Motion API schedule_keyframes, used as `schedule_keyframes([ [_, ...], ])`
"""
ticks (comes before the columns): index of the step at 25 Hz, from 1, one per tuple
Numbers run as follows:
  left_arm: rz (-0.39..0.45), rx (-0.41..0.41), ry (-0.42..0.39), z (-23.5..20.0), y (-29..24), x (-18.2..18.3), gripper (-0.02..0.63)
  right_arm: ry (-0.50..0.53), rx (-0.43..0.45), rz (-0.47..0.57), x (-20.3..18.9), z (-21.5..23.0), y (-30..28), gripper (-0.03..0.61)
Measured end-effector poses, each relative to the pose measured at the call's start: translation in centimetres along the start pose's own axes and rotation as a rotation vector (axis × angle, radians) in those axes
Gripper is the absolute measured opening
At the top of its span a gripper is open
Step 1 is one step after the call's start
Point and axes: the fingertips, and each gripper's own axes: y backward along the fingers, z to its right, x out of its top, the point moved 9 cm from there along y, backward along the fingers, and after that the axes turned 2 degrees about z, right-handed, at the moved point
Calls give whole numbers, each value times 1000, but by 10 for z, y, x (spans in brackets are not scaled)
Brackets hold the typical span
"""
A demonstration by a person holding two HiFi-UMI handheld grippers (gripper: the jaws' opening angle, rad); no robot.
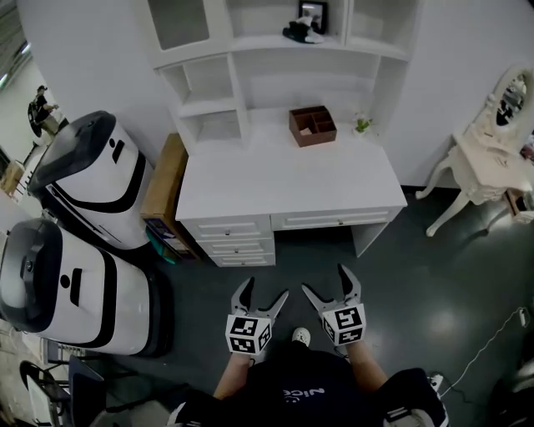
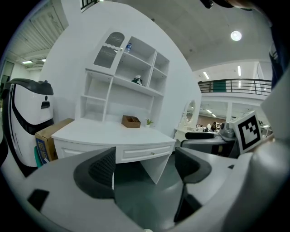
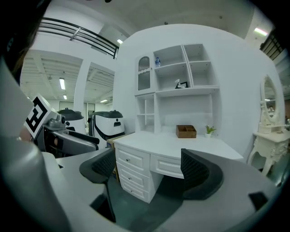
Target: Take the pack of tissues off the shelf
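Note:
A white desk with a shelf unit stands ahead of me. On its middle shelf lies a small dark-and-white pack beside a picture frame; it shows small in the left gripper view and the right gripper view. I cannot tell whether it is the tissues. My left gripper and right gripper hang low over the dark floor, well short of the desk. Both are open and hold nothing.
A brown wooden organiser and a tiny plant sit at the desk's back. Two big white-and-black machines and a cardboard box crowd the left. A white vanity table stands right. A small blue item is on an upper shelf.

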Motion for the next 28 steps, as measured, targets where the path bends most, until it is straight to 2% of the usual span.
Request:
schedule_keyframes([
  [5,1,21,-46,13,-34,9,396,-4,42,-6,-1,31,-17,439],
  [9,14,41,-15,14,-53,13,396,20,70,-20,-1,43,-27,439],
  [12,4,52,-1,16,-65,13,396,34,58,-52,-6,54,-32,437],
  [19,-10,45,24,16,-79,8,396,-6,53,-98,-17,62,-32,437],
  [28,-23,-10,22,-12,-123,14,396,-25,-16,-104,-16,83,-61,437],
])
